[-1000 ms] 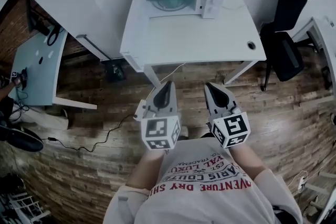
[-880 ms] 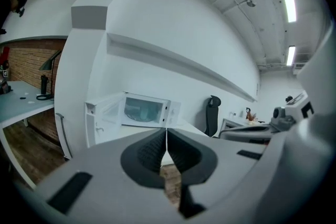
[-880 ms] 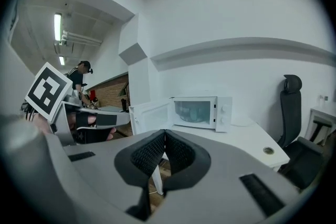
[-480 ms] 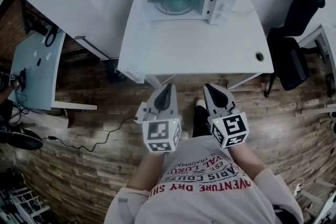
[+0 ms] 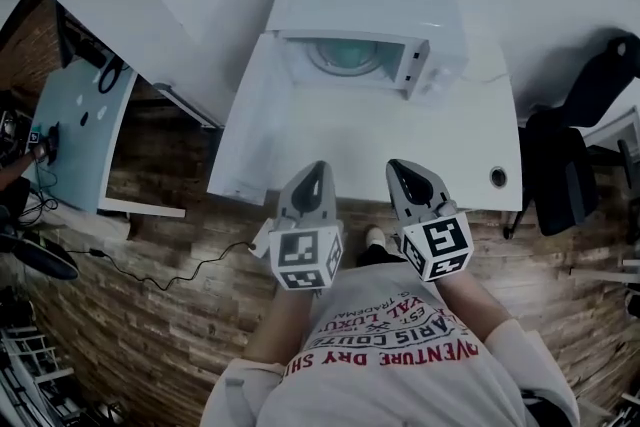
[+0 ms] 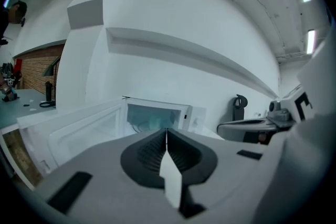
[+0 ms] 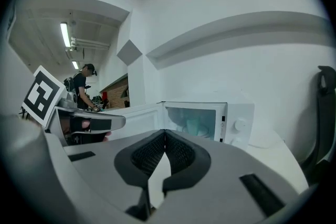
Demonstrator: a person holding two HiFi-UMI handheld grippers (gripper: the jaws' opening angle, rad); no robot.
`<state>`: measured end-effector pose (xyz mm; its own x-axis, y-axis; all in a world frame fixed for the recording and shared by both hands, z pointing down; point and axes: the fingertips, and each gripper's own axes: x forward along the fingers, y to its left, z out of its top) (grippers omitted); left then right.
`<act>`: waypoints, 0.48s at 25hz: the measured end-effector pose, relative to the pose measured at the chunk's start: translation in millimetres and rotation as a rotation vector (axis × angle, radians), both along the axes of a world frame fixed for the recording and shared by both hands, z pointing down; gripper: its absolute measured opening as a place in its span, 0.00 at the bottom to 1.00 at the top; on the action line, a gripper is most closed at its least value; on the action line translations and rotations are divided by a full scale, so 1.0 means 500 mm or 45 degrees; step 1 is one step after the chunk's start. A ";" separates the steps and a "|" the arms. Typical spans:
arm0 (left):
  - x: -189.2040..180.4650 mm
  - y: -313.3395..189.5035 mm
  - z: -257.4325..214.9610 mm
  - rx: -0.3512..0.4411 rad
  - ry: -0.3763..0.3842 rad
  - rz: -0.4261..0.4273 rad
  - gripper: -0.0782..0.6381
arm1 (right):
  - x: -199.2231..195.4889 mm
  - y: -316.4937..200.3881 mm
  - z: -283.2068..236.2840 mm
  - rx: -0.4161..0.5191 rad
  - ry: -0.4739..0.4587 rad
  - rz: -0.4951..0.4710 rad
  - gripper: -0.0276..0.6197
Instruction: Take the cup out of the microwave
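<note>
Now both grippers empty. Left gripper [image 5: 316, 171]: jaws clenched together, nothing between. Right gripper [image 5: 400, 169]: jaws likewise pressed tight, nothing held. Microwave [image 7: 220, 120] straight ahead of both jaw pairs, well apart; door [image 7: 137, 119] swung open leftward. Teal cup [image 7: 196, 125] upright inside cavity, beyond right jaw tips, slightly rightward. White table [image 5: 440, 130] near edge below jaw tips.

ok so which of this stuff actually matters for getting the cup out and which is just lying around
For the job:
- cup, inside the microwave, whose door is open
- left gripper and right gripper, both shut and empty

Just lying about:
- black office chair
- pale blue side desk
- cable on the floor
</note>
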<state>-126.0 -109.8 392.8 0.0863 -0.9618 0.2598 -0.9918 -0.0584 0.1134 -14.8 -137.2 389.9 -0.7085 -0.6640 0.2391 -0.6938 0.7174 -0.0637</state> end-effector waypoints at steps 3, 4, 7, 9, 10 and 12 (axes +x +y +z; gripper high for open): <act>0.015 -0.066 -0.008 0.010 -0.011 -0.033 0.12 | 0.019 -0.075 -0.007 0.004 -0.012 -0.021 0.06; 0.020 -0.084 -0.009 0.010 -0.013 -0.040 0.12 | 0.025 -0.095 -0.009 0.007 -0.015 -0.026 0.06; 0.039 -0.132 -0.003 -0.002 -0.020 -0.043 0.12 | 0.044 -0.145 -0.009 0.008 -0.019 -0.030 0.06; 0.049 -0.163 0.005 -0.015 -0.023 -0.037 0.12 | 0.053 -0.179 0.000 -0.009 -0.022 -0.023 0.06; 0.052 -0.177 0.010 -0.019 -0.024 -0.035 0.12 | 0.056 -0.193 0.007 -0.022 -0.023 -0.020 0.06; 0.054 -0.201 0.019 -0.024 -0.039 -0.030 0.12 | 0.058 -0.217 0.022 -0.047 -0.018 -0.017 0.06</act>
<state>-99.1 -210.6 402.4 0.0555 -0.9585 0.2797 -0.9959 -0.0331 0.0841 14.0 -245.8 400.7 -0.7208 -0.6453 0.2530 -0.6829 0.7237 -0.0998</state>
